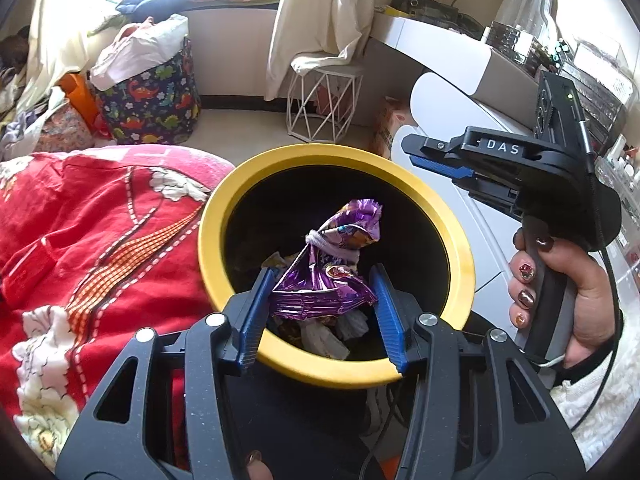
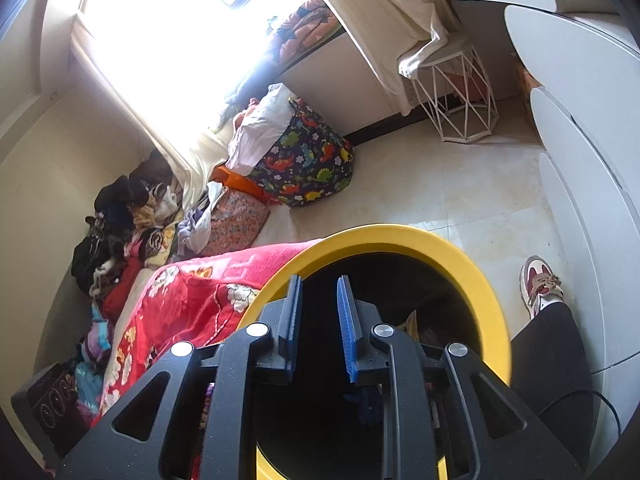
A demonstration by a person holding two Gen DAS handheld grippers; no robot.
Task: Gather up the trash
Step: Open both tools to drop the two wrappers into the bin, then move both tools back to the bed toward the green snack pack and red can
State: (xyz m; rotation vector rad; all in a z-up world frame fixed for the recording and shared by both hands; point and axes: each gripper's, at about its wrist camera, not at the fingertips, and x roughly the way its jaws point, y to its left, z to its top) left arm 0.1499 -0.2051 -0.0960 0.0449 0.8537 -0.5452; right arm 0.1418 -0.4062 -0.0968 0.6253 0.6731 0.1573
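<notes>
Fingers of the left gripper (image 1: 322, 304) stood apart around a purple foil wrapper (image 1: 324, 276) over the yellow-rimmed bin (image 1: 456, 240), contact unclear. Beside the red blanket (image 1: 100, 240), the right gripper (image 2: 318, 320) hung over the bin, its fingers slightly apart, gripping nothing.

A red floral blanket (image 1: 100, 240) was seen spread over a bed, with a pink edge along its top. A dark fabric bag printed with dinosaurs (image 1: 156, 100) was recorded on the pale tiled floor (image 2: 460, 184), stuffed with white cloth (image 1: 140, 52). An orange item (image 1: 80, 96) was noted just beside it, and a floral cushion (image 2: 236, 216) near it. A white wire-frame stool (image 2: 464, 96) was observed under a cream curtain (image 1: 320, 12). Heaped clothes (image 2: 116, 224) were found in the corner. White rounded furniture panels (image 2: 580, 128) were ranged along one side. A red-and-white sneaker (image 2: 540, 284) was seen on the floor.
</notes>
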